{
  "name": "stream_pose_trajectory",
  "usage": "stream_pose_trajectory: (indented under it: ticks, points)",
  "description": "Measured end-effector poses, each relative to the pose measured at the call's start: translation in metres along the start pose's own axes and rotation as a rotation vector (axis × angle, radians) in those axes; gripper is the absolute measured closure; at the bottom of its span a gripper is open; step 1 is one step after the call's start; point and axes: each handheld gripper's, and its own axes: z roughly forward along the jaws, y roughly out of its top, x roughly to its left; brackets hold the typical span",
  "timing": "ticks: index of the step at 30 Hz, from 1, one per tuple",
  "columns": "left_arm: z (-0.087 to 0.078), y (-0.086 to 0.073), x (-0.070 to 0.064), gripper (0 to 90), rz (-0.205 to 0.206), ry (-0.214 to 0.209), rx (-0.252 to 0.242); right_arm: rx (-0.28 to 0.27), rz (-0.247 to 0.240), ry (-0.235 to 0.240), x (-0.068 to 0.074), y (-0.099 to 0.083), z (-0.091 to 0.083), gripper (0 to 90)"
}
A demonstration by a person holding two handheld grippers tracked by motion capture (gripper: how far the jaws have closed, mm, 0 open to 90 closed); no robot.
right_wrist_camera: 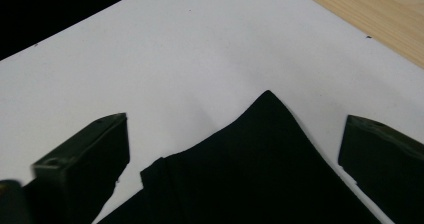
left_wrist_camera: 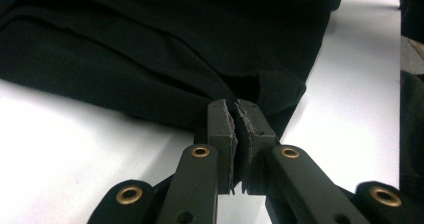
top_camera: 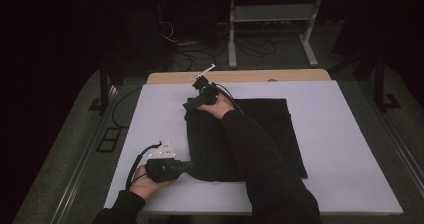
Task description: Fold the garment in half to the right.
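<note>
At the black cloth's (top_camera: 265,129) near left corner, the left gripper (left_wrist_camera: 235,115) is clenched on its edge; at its far left corner, the right gripper (right_wrist_camera: 235,149) is spread wide.

No text, label, brand, number or sign could be read anywhere: the black cloth (top_camera: 260,134) lying on the white desk (top_camera: 350,149) bore no legible mark, and the hand-held gripper (left_wrist_camera: 235,115) at the cloth's edge showed only plain brass rivets.
</note>
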Motion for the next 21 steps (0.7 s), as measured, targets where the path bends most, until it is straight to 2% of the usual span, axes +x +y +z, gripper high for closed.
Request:
stream_pose_trajectory:
  ticks: [4, 10, 16, 21]
  points:
    - [0.0, 0.002, 0.0, 84.2, -0.002, -0.008, -0.013, -0.006, 0.017, 0.0, -0.006, -0.004, 0.008, 7.9]
    - [-0.002, 0.004, 0.001, 84.2, -0.015, -0.022, -0.045, 0.024, 0.032, -0.004, -0.01, -0.004, 0.017, 14.1]
    - [-0.001, 0.004, 0.001, 84.1, -0.018, -0.027, -0.056, 0.055, 0.026, -0.057, -0.007, -0.001, 0.029, 23.3]
    - [-0.001, 0.004, 0.001, 84.2, -0.021, -0.032, -0.058, 0.089, -0.012, -0.133, -0.002, 0.003, 0.035, 42.3]
